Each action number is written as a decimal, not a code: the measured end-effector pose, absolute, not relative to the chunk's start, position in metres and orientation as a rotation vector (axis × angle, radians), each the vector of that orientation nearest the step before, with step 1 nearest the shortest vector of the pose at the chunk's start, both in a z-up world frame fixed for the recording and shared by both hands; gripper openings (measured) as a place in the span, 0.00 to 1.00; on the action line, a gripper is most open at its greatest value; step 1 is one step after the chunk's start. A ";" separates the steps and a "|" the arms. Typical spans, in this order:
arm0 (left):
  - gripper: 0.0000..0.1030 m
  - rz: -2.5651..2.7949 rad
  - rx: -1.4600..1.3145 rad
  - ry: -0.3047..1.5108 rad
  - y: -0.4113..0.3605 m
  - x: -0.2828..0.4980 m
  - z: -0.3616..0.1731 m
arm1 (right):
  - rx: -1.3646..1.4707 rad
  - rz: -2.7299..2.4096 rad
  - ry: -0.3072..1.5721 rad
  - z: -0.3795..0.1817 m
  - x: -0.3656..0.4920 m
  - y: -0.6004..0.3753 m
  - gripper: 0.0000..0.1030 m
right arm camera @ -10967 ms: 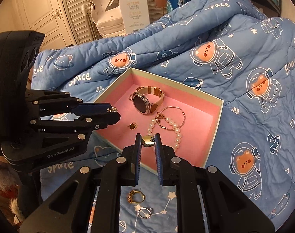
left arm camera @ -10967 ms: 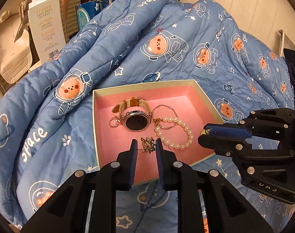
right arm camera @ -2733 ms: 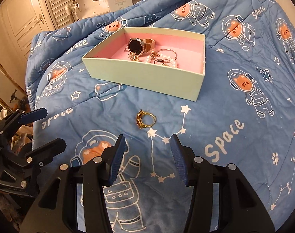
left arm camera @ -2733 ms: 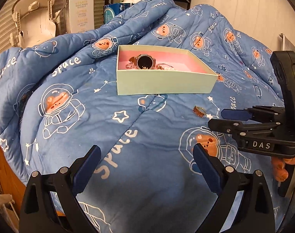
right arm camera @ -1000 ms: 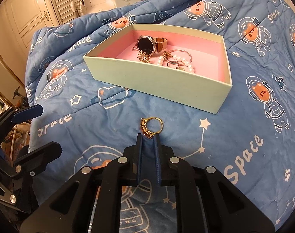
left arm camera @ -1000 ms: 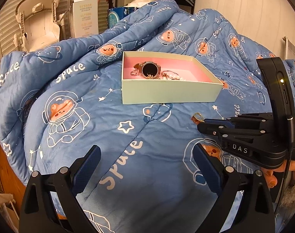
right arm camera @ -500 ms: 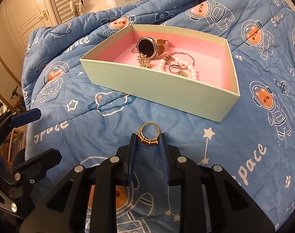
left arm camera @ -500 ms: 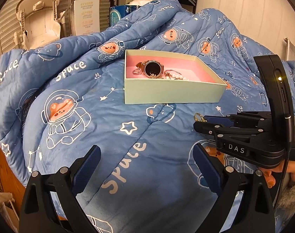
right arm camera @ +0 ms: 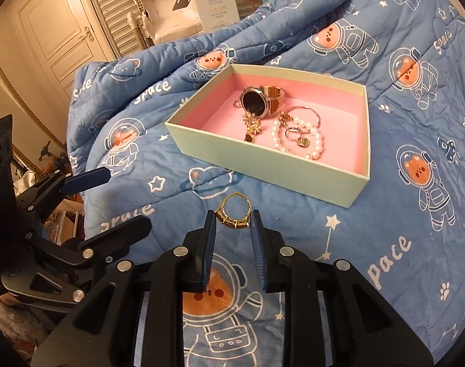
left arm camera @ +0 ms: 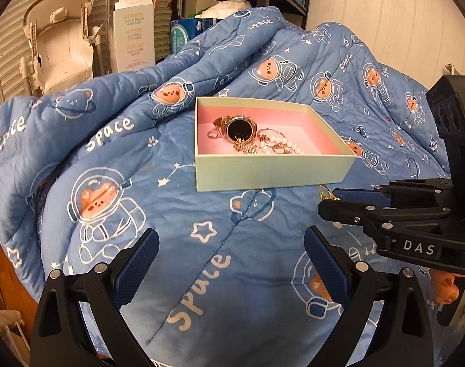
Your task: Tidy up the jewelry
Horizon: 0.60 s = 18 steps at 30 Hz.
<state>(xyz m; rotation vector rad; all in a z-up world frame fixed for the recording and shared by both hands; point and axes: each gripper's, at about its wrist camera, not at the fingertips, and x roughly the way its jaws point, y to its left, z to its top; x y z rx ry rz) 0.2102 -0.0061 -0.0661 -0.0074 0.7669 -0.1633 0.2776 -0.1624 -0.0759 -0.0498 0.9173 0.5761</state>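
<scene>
A pale green box (right arm camera: 263,160) with a pink lining lies on the blue space-print quilt. It holds a watch (right arm camera: 258,99), a pearl bracelet (right arm camera: 316,143), thin rings and small gold pieces. It also shows in the left wrist view (left arm camera: 272,174). My right gripper (right arm camera: 232,224) is shut on a gold ring (right arm camera: 234,212) and holds it above the quilt just in front of the box. In the left wrist view the right gripper (left arm camera: 333,200) is low at the right with the ring (left arm camera: 325,191) at its tip. My left gripper (left arm camera: 231,260) is wide open and empty over the quilt.
The quilt (left arm camera: 134,202) is rumpled and rises behind the box. A white carton (left arm camera: 134,27), a white plastic seat (left arm camera: 61,52) and shelving stand behind the bed. A door (right arm camera: 58,27) is at the far left in the right wrist view.
My right gripper closed on the gold ring, lifted it off the quilt and carried it toward the box. The left gripper stayed wide open and moved a little closer.
</scene>
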 end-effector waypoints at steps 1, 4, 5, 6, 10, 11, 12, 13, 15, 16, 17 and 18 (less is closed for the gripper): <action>0.91 -0.163 0.002 0.759 -0.007 0.213 -0.062 | -0.049 0.580 0.909 -0.071 0.279 -0.163 0.23; 0.91 -0.166 0.014 0.742 -0.009 0.221 -0.053 | -0.051 0.578 0.889 -0.059 0.286 -0.164 0.23; 0.91 -0.166 0.021 0.736 -0.009 0.223 -0.051 | -0.052 0.574 0.883 -0.056 0.288 -0.164 0.23; 0.91 -0.165 0.029 0.731 -0.010 0.225 -0.049 | -0.052 0.572 0.881 -0.054 0.291 -0.165 0.23; 0.91 -0.164 0.053 0.723 -0.011 0.235 -0.043 | -0.055 0.566 0.875 -0.047 0.303 -0.167 0.23; 0.91 -0.164 0.056 0.720 -0.011 0.237 -0.042 | -0.060 0.564 0.875 -0.046 0.307 -0.167 0.23; 0.91 -0.166 0.059 0.719 -0.011 0.240 -0.042 | -0.064 0.562 0.877 -0.046 0.311 -0.166 0.23; 0.91 -0.166 0.063 0.718 -0.011 0.243 -0.041 | -0.065 0.558 0.878 -0.045 0.315 -0.166 0.23; 0.91 -0.167 0.067 0.724 -0.011 0.251 -0.041 | -0.054 0.555 0.892 -0.046 0.326 -0.166 0.23; 0.91 -0.167 0.068 0.730 -0.011 0.255 -0.041 | -0.048 0.555 0.902 -0.046 0.332 -0.166 0.23; 0.91 -0.168 0.069 0.736 -0.010 0.259 -0.041 | -0.045 0.554 0.910 -0.047 0.338 -0.165 0.23; 0.91 -0.169 0.069 0.740 -0.010 0.264 -0.042 | -0.048 0.553 0.918 -0.048 0.344 -0.164 0.23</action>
